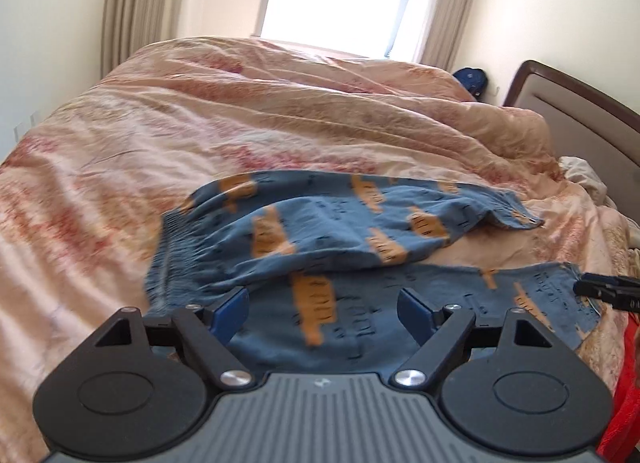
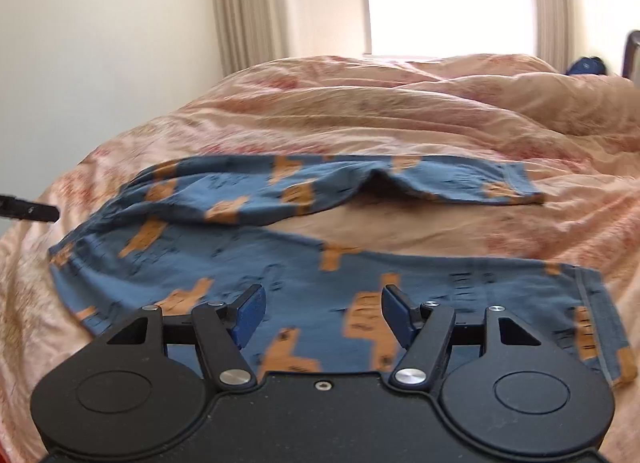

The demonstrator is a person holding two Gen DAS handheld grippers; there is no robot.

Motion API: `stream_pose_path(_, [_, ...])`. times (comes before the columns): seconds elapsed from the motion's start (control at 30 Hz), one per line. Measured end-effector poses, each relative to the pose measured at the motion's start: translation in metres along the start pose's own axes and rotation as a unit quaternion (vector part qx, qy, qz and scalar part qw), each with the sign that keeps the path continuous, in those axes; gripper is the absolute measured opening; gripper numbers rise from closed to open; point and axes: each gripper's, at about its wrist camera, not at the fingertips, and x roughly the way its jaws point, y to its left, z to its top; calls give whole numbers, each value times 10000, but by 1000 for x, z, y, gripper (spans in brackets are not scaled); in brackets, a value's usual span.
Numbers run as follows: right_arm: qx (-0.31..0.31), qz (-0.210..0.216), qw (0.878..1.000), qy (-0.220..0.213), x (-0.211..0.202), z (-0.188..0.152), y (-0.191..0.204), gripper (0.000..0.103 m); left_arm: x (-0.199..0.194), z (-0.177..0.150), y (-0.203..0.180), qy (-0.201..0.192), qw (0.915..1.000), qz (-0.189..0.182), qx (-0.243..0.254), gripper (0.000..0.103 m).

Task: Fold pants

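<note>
Now the blue pants (image 1: 320, 231) with orange shapes lie spread on the pink quilt (image 1: 160, 123) of the bed, waistband on the left, the two legs going to the right (the far leg wrinkled). Both the left gripper (image 1: 322, 307) and the right gripper (image 2: 323, 305) stand released above the near leg, nothing grasped.

Pants (image 2: 280, 263) lie on the bed (image 2: 360, 111), legs seemingly apart.
</note>
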Motion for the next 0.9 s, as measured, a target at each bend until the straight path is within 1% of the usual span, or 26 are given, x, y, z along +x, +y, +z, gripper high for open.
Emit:
stream_pose_path(0.07, [499, -133, 9986, -149, -1, 18, -55, 67, 34, 17, -44, -80, 9986, -387, 357, 85])
stream_pose_path(0.13, [786, -296, 9961, -261, 6, 36, -98, 67, 67, 28, -82, -88, 9957, -693, 606, 85])
stream_pose_path(0.17, [819, -359, 9956, -282, 13, 46, -115, 68, 88, 32, -106, -76, 9936, -763, 829, 85])
stream_pose_path(0.2, [837, -383, 9954, -261, 21, 55, -130, 68, 104, 35, -121, -61, 9920, -750, 1013, 85])
stream_pose_path(0.27, [744, -434, 9962, -148, 48, 77, -161, 68, 141, 38, -159, -20, 9870, -607, 1485, 85])
stream_pose_path(0.33, [631, -425, 9971, 0, 79, 97, -188, 67, 170, 38, -184, -4, 9827, -554, 1767, 85])
stream_pose_path(0.43, [614, -465, 9967, 238, 126, 120, -220, 66, 203, 41, -205, 107, 9800, -601, 1897, 85])
stream_pose_path(0.53, [708, -324, 9961, 408, 168, 134, -242, 60, 232, 41, -211, 197, 9767, -551, 2065, 83])
stream_pose_path(0.57, [831, -296, 9949, 495, 183, 137, -250, 58, 240, 41, -212, 230, 9764, -542, 2077, 77])
stream_pose_path(0.6, [924, -282, 9938, 550, 192, 137, -256, 55, 247, 41, -212, 285, 9767, -538, 2057, 68])
stream_pose_path(0.63, [1071, -198, 9920, 645, 205, 136, -260, 48, 254, 41, -211, 346, 9769, -525, 2044, 62])
stream_pose_path(0.67, [1206, -87, 9900, 731, 214, 135, -263, 38, 260, 40, -211, 419, 9763, -490, 2067, 46])
stream_pose_path(0.7, [1285, -13, 9885, 802, 220, 133, -266, 32, 264, 39, -210, 418, 9757, -440, 2108, 32])
stream_pose_path(0.73, [1362, 68, 9866, 893, 226, 131, -266, 26, 264, 37, -210, 366, 9753, -411, 2139, 29])
stream_pose_path(0.8, [1396, 68, 9851, 1005, 231, 127, -264, 21, 260, 36, -209, 268, 9753, -441, 2146, 17])
stream_pose_path(0.83, [1383, 107, 9852, 1009, 232, 127, -263, 13, 257, 36, -209, 257, 9754, -472, 2137, 15])
stream_pose_path(0.9, [1425, 190, 9853, 920, 228, 129, -265, 8, 248, 35, -213, 211, 9728, -615, 2223, 10])
